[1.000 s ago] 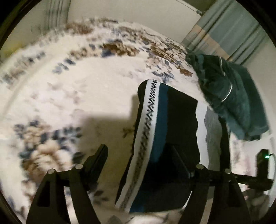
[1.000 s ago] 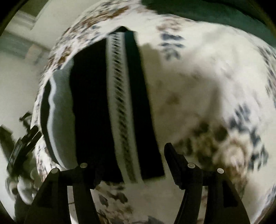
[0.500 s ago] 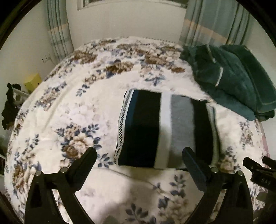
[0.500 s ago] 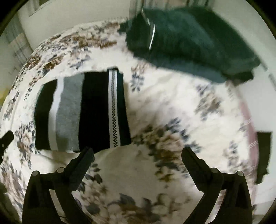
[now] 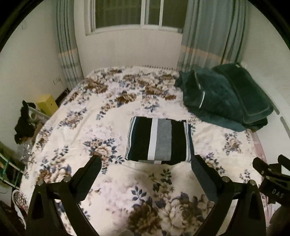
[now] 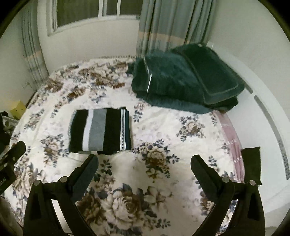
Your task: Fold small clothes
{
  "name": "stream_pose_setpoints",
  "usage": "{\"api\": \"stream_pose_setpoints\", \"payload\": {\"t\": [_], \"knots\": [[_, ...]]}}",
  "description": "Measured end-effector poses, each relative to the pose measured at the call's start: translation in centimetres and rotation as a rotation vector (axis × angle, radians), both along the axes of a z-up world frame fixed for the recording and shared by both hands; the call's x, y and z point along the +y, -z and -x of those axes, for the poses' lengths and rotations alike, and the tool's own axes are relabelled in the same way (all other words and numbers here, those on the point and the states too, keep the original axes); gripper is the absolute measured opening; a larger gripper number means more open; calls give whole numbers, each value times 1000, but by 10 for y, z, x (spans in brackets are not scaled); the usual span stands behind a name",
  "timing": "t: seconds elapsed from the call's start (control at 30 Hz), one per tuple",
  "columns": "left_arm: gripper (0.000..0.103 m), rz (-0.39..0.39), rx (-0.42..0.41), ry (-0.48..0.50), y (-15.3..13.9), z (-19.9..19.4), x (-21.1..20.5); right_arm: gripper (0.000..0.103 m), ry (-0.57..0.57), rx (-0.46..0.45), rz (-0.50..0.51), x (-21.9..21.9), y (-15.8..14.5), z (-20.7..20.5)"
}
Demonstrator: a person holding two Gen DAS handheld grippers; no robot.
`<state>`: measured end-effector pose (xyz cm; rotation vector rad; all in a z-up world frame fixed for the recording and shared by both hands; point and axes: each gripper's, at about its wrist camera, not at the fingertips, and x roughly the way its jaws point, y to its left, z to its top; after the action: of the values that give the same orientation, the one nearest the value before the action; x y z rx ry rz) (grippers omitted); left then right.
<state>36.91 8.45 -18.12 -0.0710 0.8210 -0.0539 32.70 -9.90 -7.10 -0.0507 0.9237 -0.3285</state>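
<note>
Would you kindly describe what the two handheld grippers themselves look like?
Both the left gripper and right gripper are matte black, with two flat, tapered fingers on angular open-frame arms fastened by silver screws. White lettering marks the right gripper's body in the left view. No cables or sleeves show.

Folded garment (image 5: pixel 159 140) flat on the middle of the bed (image 5: pixel 76 127), blanket pile (image 5: pixel 226 98) behind it to the right near the curtain (image 5: pixel 210 32), window (image 5: pixel 137 12) beyond the bed, box (image 5: pixel 47 105) left of the bed
</note>
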Motion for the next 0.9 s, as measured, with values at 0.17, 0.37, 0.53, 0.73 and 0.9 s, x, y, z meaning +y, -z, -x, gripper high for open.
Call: {"api": "stream_pose_setpoints", "payload": {"t": [0.17,0.37,0.53,0.73,0.9], "knots": [[101,14,-45,-7,-47,51,4,103,-28,-86,13,12,-73,66],[101,8,-117,10,-94,108,-1,103,-82,-167,25,29,-137,137],[101,-2,-178,6,-122,143,-1,103,-97,-214,7,32,-173,182],[101,4,-188,-7,-146,169,3,103,-104,-226,1,33,-205,216],[101,-8,-149,-26,-159,178,5,103,-118,-218,-1,35,-230,230]]}}
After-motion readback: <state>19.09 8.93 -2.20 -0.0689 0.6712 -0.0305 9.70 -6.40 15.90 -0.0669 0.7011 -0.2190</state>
